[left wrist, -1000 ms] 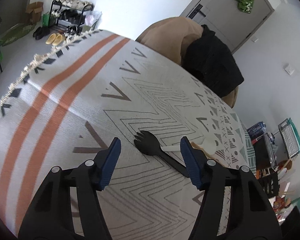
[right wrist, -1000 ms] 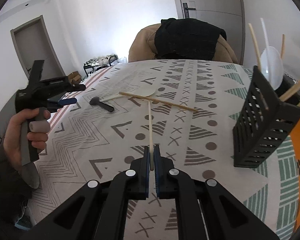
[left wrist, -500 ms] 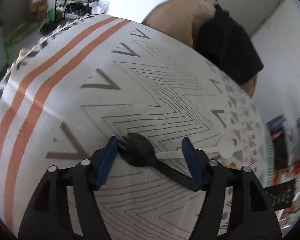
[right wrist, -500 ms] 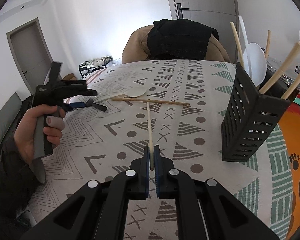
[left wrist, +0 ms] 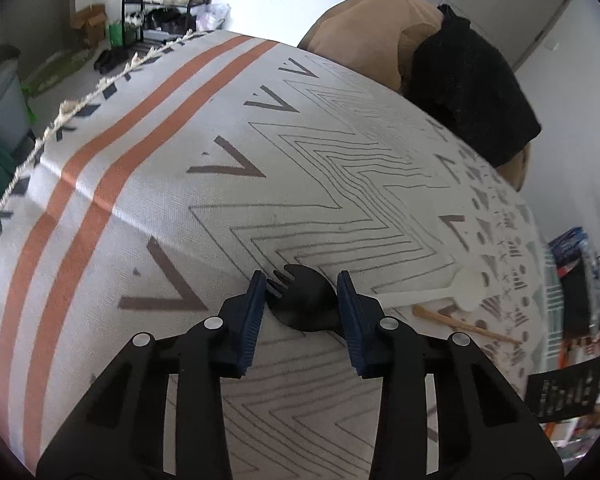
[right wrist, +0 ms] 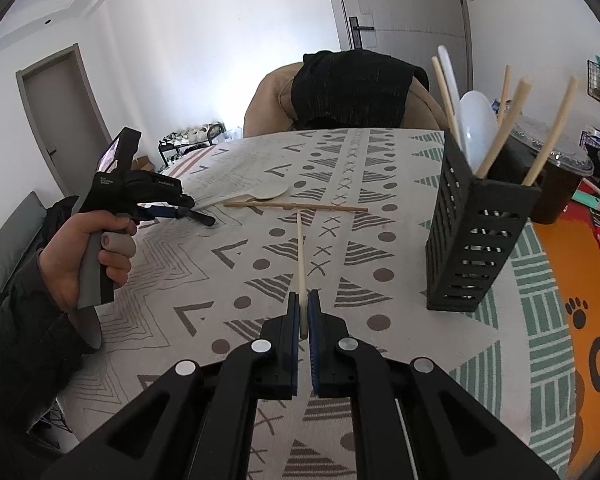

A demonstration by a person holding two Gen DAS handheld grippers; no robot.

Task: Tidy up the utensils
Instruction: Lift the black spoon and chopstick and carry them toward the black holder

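The left hand-held gripper is spread open around the head of a black spork lying on the surface, its fingers either side of it. The right hand-held gripper is clamped on the near end of a pale chopstick. A black utensil holder stands to the right, holding chopsticks and a white spoon.
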